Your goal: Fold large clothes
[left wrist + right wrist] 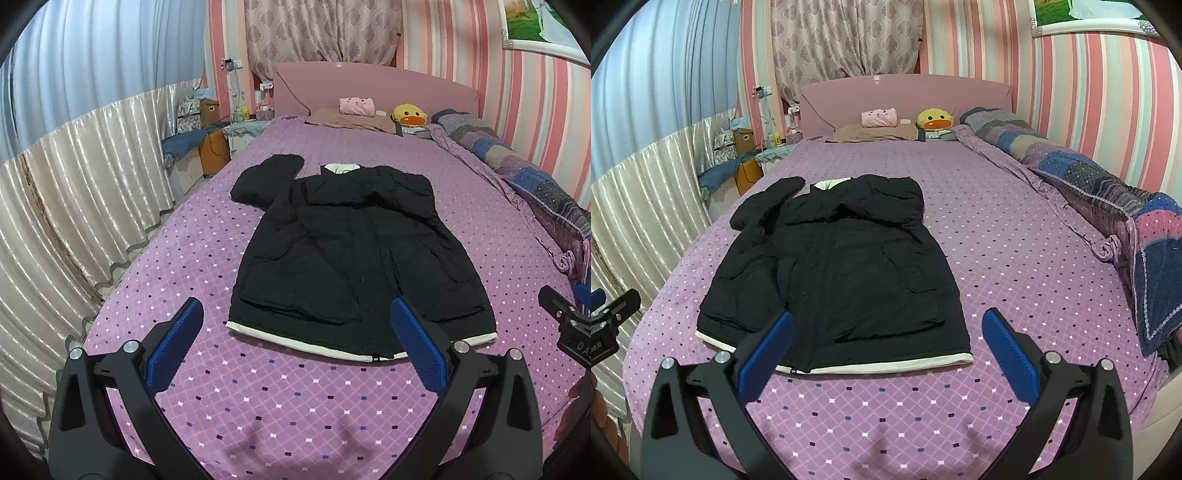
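Note:
A large black padded jacket (351, 251) with a white hem and white collar lies flat on the purple bedspread (280, 398). Its right sleeve is folded across the chest and its left sleeve sticks out at the upper left. It also shows in the right wrist view (834, 273). My left gripper (299, 314) is open and empty, above the bed just short of the hem. My right gripper (890, 325) is open and empty, also near the hem. Part of the right gripper shows at the right edge of the left wrist view (565, 321).
Pillows, a folded pink cloth (356, 106) and a yellow duck plush (409, 115) lie at the pink headboard (905, 92). A rolled patchwork quilt (1108, 192) runs along the bed's right side. Curtains (74, 206) and a cluttered bedside stand (207, 144) are on the left.

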`<control>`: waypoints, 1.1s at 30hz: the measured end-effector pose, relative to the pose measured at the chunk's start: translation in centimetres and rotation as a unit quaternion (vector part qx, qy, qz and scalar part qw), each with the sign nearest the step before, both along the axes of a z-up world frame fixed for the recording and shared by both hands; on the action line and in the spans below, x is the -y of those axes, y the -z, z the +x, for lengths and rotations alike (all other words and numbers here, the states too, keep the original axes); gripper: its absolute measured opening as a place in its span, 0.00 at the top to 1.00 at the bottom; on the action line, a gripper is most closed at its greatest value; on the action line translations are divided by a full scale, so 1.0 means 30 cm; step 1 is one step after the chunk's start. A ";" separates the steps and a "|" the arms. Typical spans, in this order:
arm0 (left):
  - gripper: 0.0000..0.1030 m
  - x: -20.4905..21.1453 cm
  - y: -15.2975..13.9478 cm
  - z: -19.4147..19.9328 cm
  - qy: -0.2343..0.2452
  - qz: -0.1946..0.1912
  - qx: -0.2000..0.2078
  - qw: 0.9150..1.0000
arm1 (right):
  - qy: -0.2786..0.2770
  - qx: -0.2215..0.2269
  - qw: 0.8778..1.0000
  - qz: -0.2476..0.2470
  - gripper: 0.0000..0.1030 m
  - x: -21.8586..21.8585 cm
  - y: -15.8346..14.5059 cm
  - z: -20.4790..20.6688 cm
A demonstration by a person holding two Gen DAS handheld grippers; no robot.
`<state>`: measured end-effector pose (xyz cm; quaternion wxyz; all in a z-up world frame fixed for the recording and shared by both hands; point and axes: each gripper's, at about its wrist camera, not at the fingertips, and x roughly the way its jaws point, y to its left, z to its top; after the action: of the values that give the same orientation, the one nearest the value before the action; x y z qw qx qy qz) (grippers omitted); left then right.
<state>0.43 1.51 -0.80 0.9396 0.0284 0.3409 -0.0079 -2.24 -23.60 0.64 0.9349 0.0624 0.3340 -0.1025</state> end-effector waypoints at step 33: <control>0.03 0.001 0.004 0.010 0.001 -0.003 0.011 1.000 | 0.007 0.012 1.000 -0.002 0.02 0.018 -0.026 -0.003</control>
<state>0.72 1.47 -0.91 0.9435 0.0263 0.3303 -0.0092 -2.34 -24.12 1.43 0.9384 0.0636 0.3218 -0.1088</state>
